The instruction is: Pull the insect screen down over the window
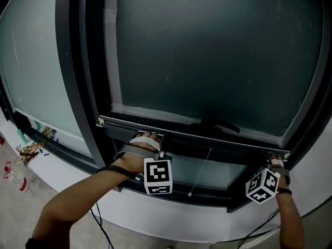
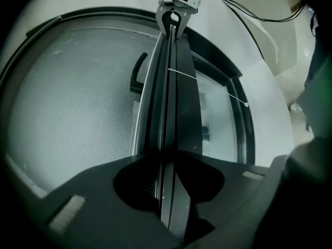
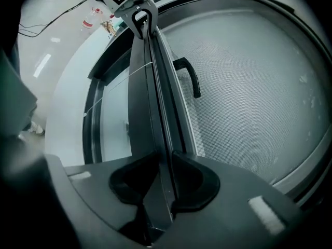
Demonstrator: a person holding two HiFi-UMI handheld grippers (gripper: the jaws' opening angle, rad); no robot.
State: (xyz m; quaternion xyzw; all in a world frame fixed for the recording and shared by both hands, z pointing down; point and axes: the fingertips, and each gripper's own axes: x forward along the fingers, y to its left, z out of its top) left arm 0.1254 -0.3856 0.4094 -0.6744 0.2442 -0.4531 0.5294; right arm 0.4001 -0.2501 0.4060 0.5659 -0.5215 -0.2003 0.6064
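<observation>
The insect screen (image 1: 218, 51) hangs low over the window, its grey mesh (image 2: 78, 113) filling most of the frame. Its dark bottom bar (image 1: 207, 134) runs across between my two grippers. In the head view my left gripper (image 1: 153, 138) clasps the bar near its left end and my right gripper (image 1: 276, 160) clasps it at the right end. In the left gripper view the bar (image 2: 168, 87) passes between the jaws of the left gripper (image 2: 166, 162), which press on it. The right gripper (image 3: 166, 157) is likewise shut on the bar (image 3: 155, 87). A black handle (image 3: 189, 77) sits on the bar.
A thin pull cord (image 1: 201, 170) dangles from the bar, over the uncovered strip of glass (image 1: 218, 173). Below is the dark window frame and a white sill (image 1: 171, 217). A second pane (image 1: 36, 61) stands to the left, with debris (image 1: 31, 150) on its ledge. Cables (image 1: 101, 224) hang under my left arm.
</observation>
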